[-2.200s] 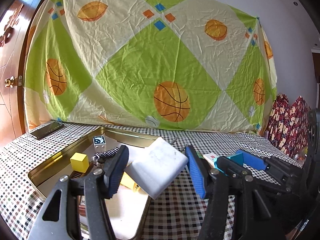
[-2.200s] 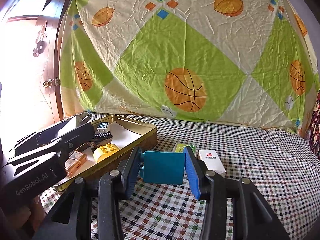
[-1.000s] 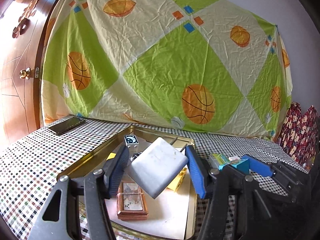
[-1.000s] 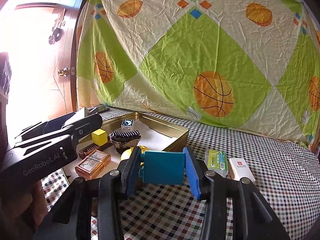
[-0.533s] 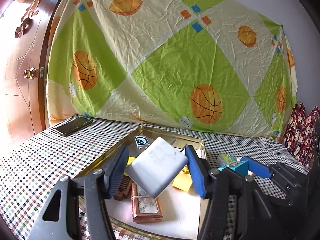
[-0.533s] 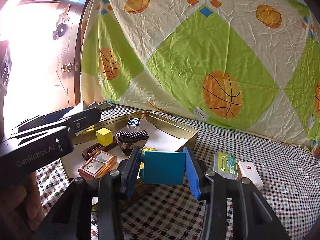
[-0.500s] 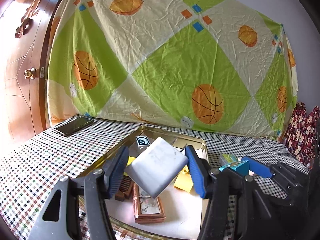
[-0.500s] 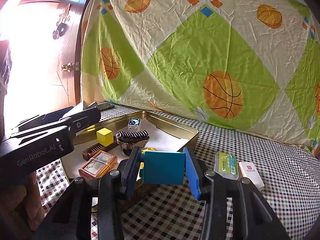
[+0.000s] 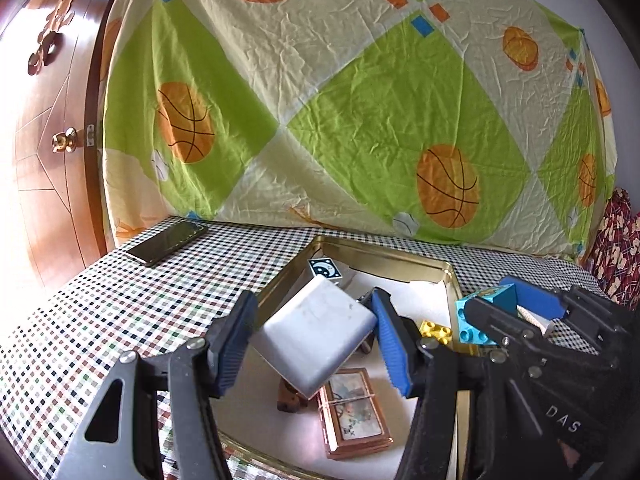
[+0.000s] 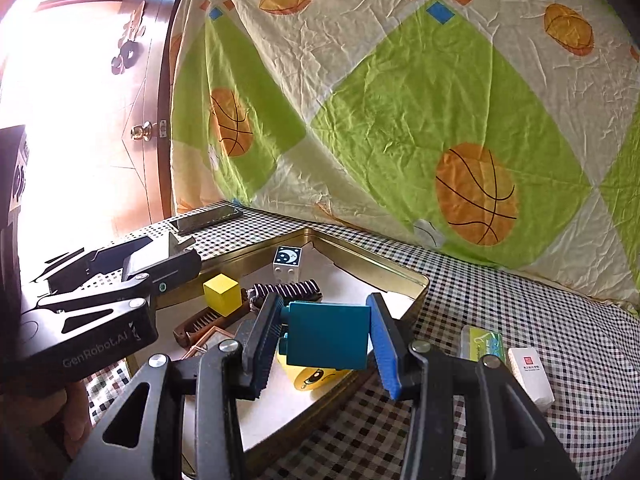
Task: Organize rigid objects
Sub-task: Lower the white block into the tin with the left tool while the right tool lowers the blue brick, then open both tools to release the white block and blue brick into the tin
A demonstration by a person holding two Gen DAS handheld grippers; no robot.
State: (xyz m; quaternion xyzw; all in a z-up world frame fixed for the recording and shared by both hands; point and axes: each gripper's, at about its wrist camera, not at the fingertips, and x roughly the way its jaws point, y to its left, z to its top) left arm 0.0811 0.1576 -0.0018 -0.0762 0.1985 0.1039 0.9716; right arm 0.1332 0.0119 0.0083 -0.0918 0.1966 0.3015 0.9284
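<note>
Since both are hard plastic, slip is the worry: left gripper (image 9: 312, 340) fingers pinch the white box (image 9: 316, 336) corner-on over the gold tin (image 9: 400, 258), right gripper (image 10: 326, 336) clamps the teal block (image 10: 328, 334) flat-sided, probably safer.

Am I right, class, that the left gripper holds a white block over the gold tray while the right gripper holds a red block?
Not quite: the right gripper holds a teal block, not red, as the right wrist view shows. The left gripper does hold the white block over the gold tray.
</note>
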